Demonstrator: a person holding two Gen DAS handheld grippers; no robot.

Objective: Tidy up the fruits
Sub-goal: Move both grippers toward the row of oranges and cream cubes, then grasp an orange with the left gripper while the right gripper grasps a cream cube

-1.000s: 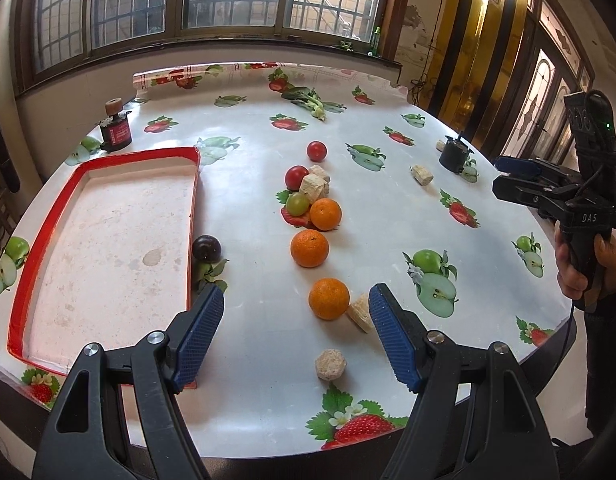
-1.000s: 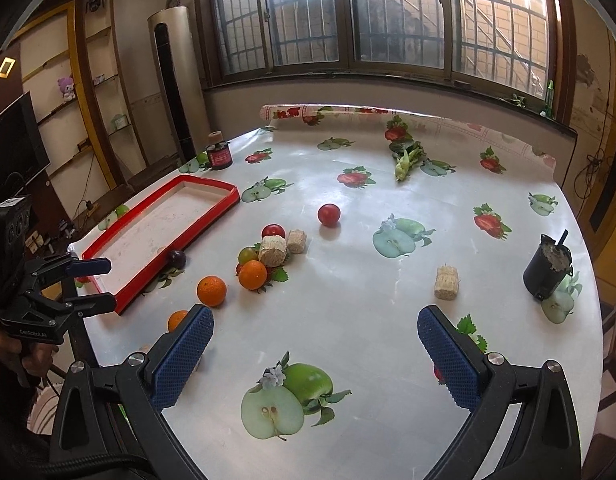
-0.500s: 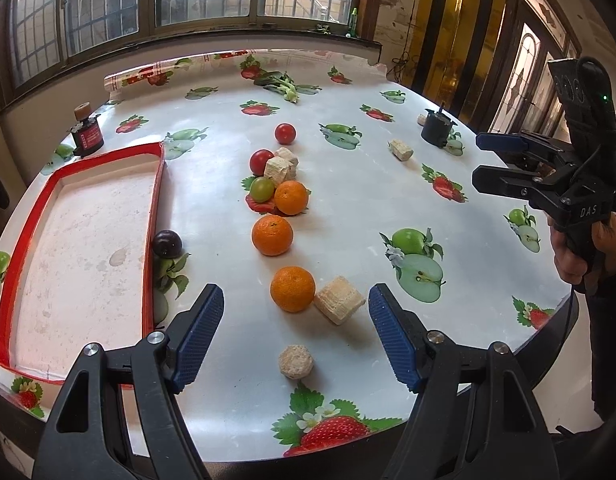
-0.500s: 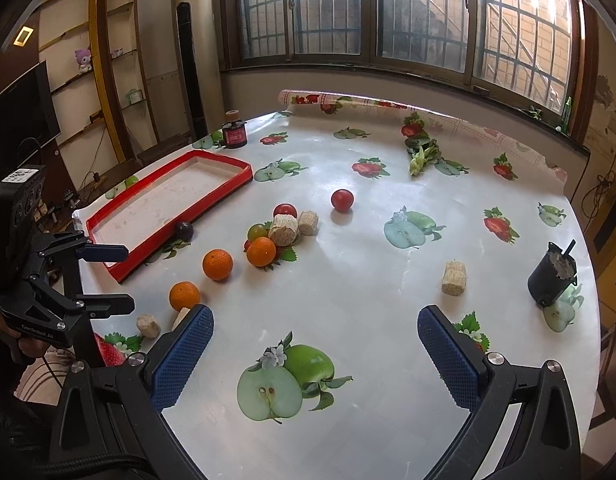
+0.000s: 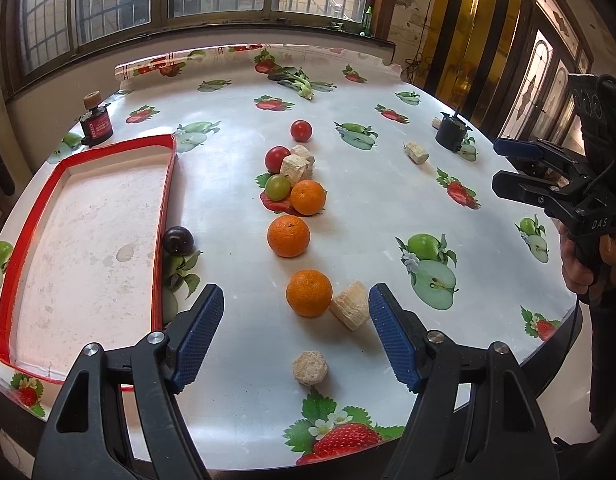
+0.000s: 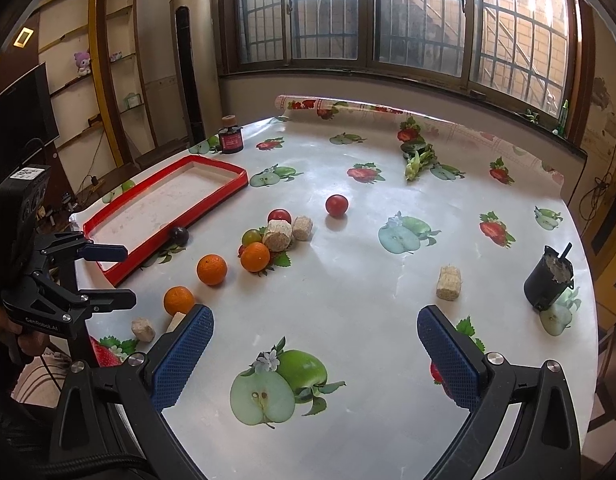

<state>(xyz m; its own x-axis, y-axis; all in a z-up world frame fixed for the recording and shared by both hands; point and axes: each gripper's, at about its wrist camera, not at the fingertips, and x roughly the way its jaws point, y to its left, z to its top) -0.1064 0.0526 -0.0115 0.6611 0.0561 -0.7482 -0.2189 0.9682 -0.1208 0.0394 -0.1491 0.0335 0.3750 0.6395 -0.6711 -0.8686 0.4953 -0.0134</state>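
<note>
We are logging the left hand-held gripper (image 5: 296, 334), released, its ribbed blue pads spread and holding nothing, hovering over the nearest orange (image 5: 309, 293): round, pebbled, touching a tan fibrous block (image 5: 350, 305) at its 3 o'clock. Two more oranges (image 5: 288, 236) are lining up toward 12 o'clock. A smooth dark plum (image 5: 178, 241) is touching the red tray (image 5: 164, 184), whose long axis is running 6 to 12. The right hand-held gripper (image 6: 313, 354) is hanging released over the glossy desk (image 6: 347, 288).
</note>
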